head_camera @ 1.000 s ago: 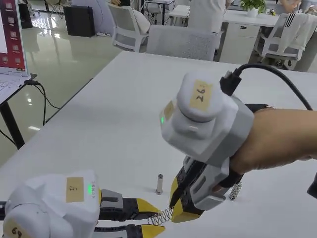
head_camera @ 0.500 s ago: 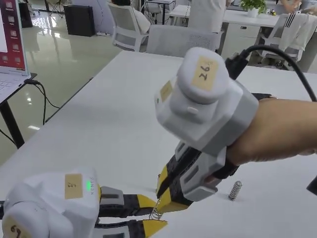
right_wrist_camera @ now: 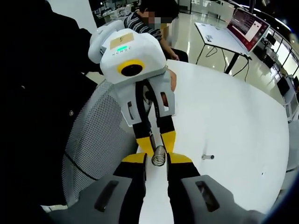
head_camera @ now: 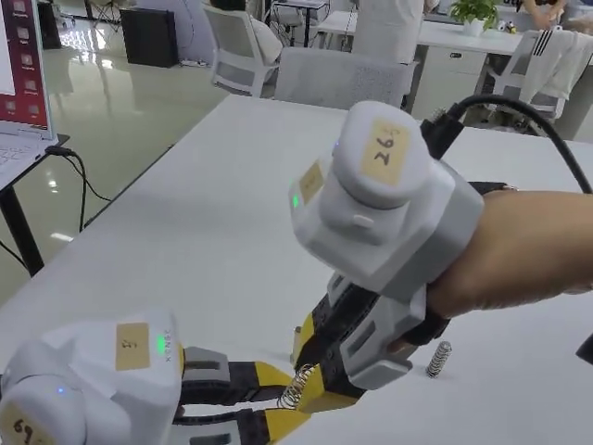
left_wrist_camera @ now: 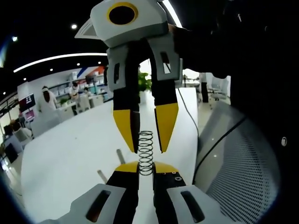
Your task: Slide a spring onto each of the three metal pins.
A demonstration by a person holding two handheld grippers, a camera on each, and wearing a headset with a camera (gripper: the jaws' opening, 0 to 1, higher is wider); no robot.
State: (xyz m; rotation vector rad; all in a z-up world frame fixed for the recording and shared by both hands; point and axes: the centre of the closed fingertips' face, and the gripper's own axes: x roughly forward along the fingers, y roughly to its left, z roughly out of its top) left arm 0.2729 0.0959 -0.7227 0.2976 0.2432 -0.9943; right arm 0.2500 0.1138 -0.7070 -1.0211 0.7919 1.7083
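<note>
Tools nose to nose in head view: left tool (head_camera: 281, 411) clamped on spring (head_camera: 296, 386) above tabletop (head_camera: 213, 222), right tool (head_camera: 311, 371) facing it; second spring (head_camera: 439, 359) lies beyond. Left gripper view: right tool's jaws flank spring's free end, grip unclear; pin (left_wrist_camera: 120, 156) stands behind. Right gripper view: spring end-on. Light, bendy; hold near one end.

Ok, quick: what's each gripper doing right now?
Left gripper: closed on the spring.
Right gripper: jaws flank the same spring; grip cannot be told.
</note>
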